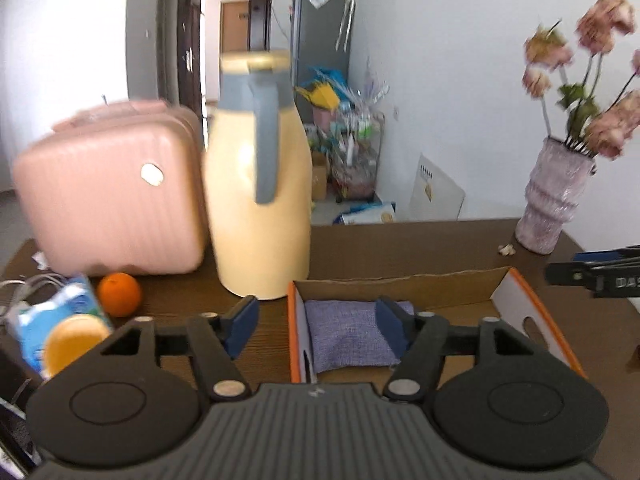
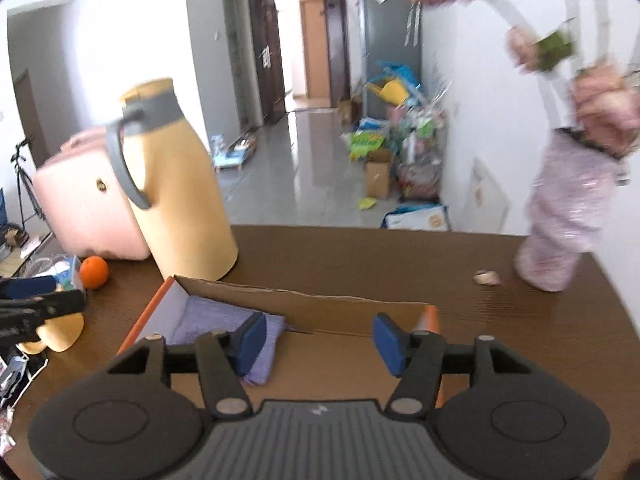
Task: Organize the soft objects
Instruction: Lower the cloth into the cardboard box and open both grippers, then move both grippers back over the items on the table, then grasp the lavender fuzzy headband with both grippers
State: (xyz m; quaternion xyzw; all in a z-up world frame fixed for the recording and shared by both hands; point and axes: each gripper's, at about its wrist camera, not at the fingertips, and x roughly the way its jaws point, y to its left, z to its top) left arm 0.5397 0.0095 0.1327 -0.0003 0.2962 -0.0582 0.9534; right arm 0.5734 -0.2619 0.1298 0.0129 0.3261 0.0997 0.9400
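A folded purple cloth (image 1: 352, 332) lies flat on the floor of a shallow cardboard box (image 1: 400, 286), tucked against the box's orange-edged left wall. The box sits on the dark wood counter (image 1: 420, 246), just in front of a tall yellow thermos jug (image 1: 260, 184) with a grey handle.

The left gripper (image 1: 316, 326) hangs over the box's left edge with its jaws spread and nothing between them; one blue pad is above the cloth, the other outside the box over bare counter. The right gripper (image 2: 318, 342) is above the middle of the box, jaws likewise spread apart and empty, its left pad over the cloth's right end.

Left of the jug stands a small pink suitcase (image 1: 108, 192), touching it or nearly so. An orange (image 1: 120, 294) rests in front of the suitcase, beside a blue-and-white packet (image 1: 60, 316). Well to the right of the box, near the counter's far edge, stands a pale pink vase (image 1: 554, 196) holding pink flowers (image 1: 600, 28).
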